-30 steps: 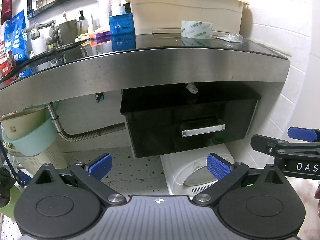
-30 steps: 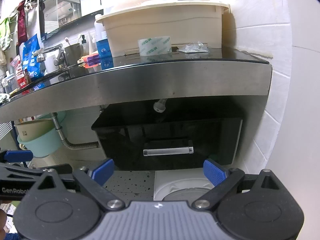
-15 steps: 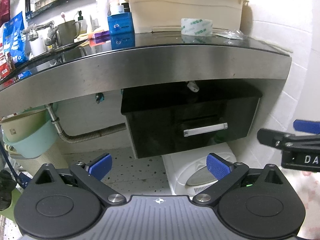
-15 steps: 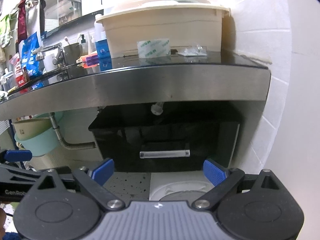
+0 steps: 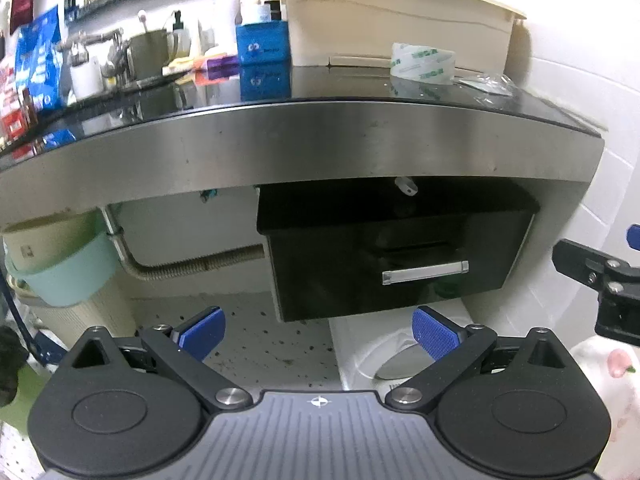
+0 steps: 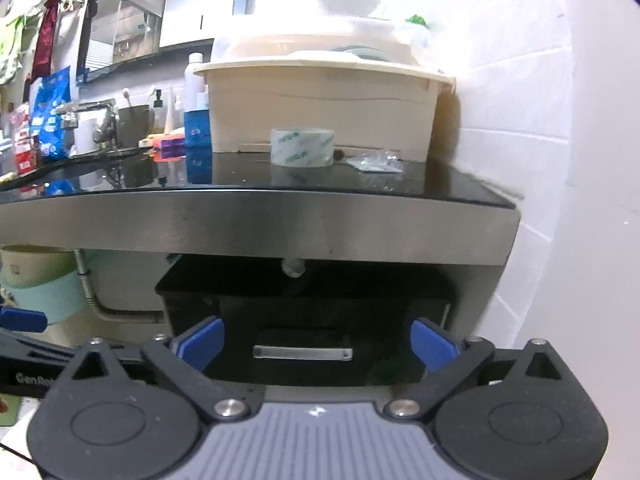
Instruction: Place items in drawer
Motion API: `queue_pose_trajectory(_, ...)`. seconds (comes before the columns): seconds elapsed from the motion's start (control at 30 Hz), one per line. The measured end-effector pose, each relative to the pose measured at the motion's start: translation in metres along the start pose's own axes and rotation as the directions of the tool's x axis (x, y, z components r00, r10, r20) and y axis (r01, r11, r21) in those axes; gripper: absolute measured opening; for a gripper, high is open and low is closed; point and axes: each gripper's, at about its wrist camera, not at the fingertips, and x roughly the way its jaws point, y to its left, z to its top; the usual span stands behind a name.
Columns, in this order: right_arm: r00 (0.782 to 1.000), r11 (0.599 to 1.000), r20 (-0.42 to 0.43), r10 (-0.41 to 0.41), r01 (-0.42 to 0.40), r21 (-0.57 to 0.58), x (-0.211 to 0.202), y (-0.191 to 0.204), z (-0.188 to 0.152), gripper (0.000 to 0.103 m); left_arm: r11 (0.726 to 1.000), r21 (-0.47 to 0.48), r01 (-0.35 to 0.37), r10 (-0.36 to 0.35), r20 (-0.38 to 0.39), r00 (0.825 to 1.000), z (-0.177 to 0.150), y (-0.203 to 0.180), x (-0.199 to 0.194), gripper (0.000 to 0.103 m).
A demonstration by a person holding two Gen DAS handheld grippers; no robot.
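Grippers level, spread wide — left gripper [image 5: 318, 330], right gripper [image 6: 316, 342] face drawer [image 5: 424, 264].

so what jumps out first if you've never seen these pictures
The glossy black drawer with its silver bar handle hangs shut under the steel-edged black counter. On the counter, a clear tape roll stands before a big cream plastic tub. Both blue-padded grippers gape empty.

Left claw [image 5: 318, 330] and right claw [image 6: 316, 344] (both empty) agape
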Motion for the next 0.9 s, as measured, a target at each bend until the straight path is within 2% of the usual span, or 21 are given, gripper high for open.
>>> queue_pose_trajectory(0.13, 0.998, 0.998, -0.033, -0.057, 0.058, 0.014, 0.001, -0.001, -0.003, 0.102, 1.000, 0.006, -0.003, 0.003, 0.001, 1.000, 0.002, 0.001, 0.003, 0.102)
queue_pose_trajectory(0.23, 0.994, 0.996, -0.059, -0.089, 0.090, 0.025, 0.006, -0.004, -0.006, 0.102, 0.999, -0.001, -0.035, 0.035, 0.041, 0.999, 0.000, 0.000, 0.001, 0.102)
queue_pose_trajectory(0.33, 0.993, 0.995, -0.061, -0.097, 0.099, 0.019, 0.004, -0.005, -0.007, 0.102, 1.000, 0.000, -0.030, 0.030, 0.068, 0.997, -0.001, -0.002, 0.000, 0.102)
queue_pose_trajectory(0.5, 0.992, 0.994, -0.074, -0.103, 0.105, 0.029, 0.005, -0.003, -0.012, 0.102, 1.000, 0.008, 0.020, -0.020, 0.052, 0.998, 0.001, -0.004, 0.001, 0.102)
queue_pose_trajectory(0.7, 0.990, 0.993, -0.086, -0.112, 0.116, 0.037, 0.006, -0.004, -0.012, 0.102, 1.000, 0.012, -0.006, 0.005, 0.080, 0.997, 0.001, -0.005, 0.000, 0.102)
queue_pose_trajectory(0.9, 0.995, 0.986, -0.042, -0.096, 0.101, 0.129, 0.000, -0.011, -0.010, 0.102, 1.000, -0.008, 0.013, -0.012, 0.094, 0.996, 0.001, -0.001, -0.001, 0.102)
